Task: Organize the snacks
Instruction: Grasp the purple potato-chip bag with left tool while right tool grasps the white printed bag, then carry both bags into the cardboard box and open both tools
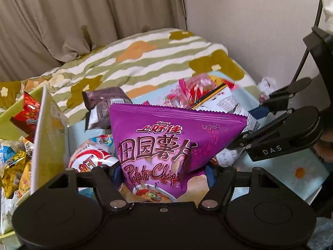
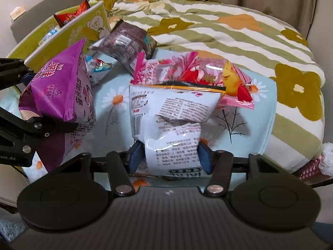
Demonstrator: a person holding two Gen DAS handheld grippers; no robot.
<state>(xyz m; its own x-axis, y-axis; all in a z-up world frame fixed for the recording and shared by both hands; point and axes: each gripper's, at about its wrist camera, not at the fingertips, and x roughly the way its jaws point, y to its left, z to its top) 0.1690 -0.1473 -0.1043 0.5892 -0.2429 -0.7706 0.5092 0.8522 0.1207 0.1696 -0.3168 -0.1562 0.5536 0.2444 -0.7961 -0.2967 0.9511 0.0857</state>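
A glossy purple potato-chip bag (image 1: pixel 166 145) is pinched at its lower part between the blue pads of the left gripper (image 1: pixel 164 173) and is held clear of the bedding. A white foil snack bag with printed black text (image 2: pixel 170 120) is clamped near its bottom by the right gripper (image 2: pixel 169 156), whose blue pads are pressed into both sides. A pink strawberry-print packet (image 2: pixel 208 73) and a dark brown packet (image 2: pixel 129 41) are seen lying on the pale blue daisy-print cloth (image 2: pixel 249 125). A green cardboard box with a bear print (image 2: pixel 68 35), holding more snacks, is set at the cloth's far left corner.
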